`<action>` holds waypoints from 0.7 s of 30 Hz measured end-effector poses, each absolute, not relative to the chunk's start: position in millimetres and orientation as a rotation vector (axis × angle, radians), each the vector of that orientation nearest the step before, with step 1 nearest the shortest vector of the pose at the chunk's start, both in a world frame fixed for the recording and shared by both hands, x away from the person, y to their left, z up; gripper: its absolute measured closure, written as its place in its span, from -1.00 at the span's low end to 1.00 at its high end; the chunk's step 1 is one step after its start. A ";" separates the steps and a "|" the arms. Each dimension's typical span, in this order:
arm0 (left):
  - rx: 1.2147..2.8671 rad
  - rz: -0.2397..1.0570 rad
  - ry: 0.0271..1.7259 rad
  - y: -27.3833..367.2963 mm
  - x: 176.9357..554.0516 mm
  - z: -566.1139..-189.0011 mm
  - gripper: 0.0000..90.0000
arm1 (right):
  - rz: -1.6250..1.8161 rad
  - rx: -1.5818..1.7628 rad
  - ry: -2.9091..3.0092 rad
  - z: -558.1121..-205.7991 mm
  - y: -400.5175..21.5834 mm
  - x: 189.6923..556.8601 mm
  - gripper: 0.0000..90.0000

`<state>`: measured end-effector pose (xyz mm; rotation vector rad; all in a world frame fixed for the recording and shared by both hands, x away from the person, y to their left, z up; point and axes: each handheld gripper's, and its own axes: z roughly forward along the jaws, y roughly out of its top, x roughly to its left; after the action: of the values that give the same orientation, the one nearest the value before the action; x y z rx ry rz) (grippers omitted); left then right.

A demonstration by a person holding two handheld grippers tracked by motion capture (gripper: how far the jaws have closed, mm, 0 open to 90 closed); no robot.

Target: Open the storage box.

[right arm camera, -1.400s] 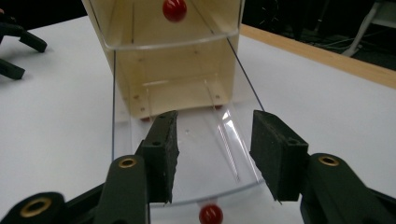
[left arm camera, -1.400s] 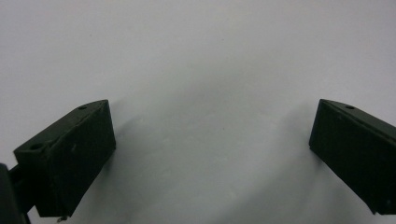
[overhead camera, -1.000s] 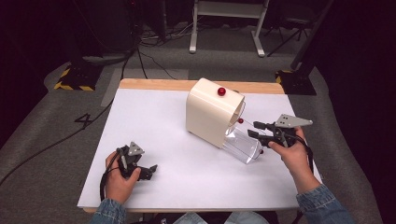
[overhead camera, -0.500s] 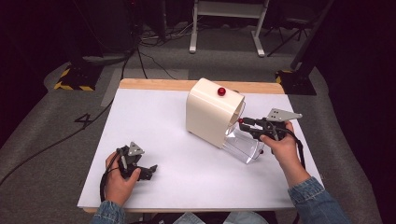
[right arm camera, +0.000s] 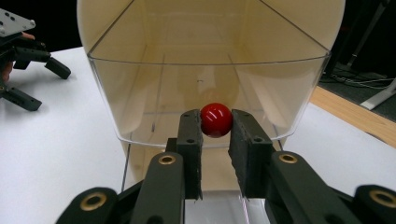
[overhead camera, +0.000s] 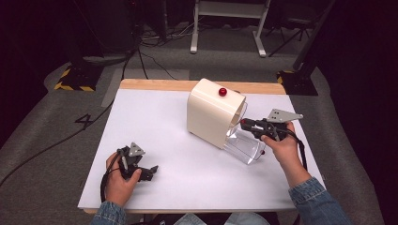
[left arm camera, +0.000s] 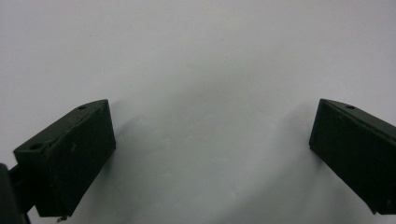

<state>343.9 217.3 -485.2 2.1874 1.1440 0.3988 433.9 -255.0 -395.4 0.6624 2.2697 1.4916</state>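
1. White table (overhead camera: 187, 140) in a dark room; cream bread box (overhead camera: 211, 117) stands mid-table with its clear door (overhead camera: 241, 145) swung down
2. My right gripper (right arm camera: 216, 122) has just been closing, jaws now clamped on the door's red knob (right arm camera: 216, 119), which sits between the pads
3. Left gripper (overhead camera: 143, 171) rests wide open on bare table, holding nothing
4. Step in hand: working the door by the knob. Next move should follow the hinge arc
5. Table edge lies near behind my right hand; plenty of room left of the box

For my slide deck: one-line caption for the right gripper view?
Right gripper clamps the red knob of the clear drawer.
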 end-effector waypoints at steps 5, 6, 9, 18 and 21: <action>2.187 0.400 1.144 217.3 343.8 -485.3 -0.99 | 1.493 0.678 2.262 -392.9 -266.7 425.3 0.66; 2.187 0.400 1.144 217.3 343.8 -485.3 -0.99 | 1.493 0.678 2.262 -392.9 -266.7 425.3 0.66; 2.188 0.399 1.144 217.3 343.8 -485.2 -0.99 | 1.490 0.688 2.258 -392.7 -275.2 420.2 0.66; 2.188 0.399 1.144 217.3 343.9 -485.2 -0.99 | 1.494 0.714 2.238 -392.4 -298.9 403.6 0.66; 2.188 0.399 1.144 217.3 343.8 -485.2 -0.99 | 1.495 0.724 2.236 -394.1 -307.2 397.8 0.66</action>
<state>343.8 217.3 -485.2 2.1877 1.1437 0.3992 397.8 -307.2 -394.1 0.7238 2.2359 1.4947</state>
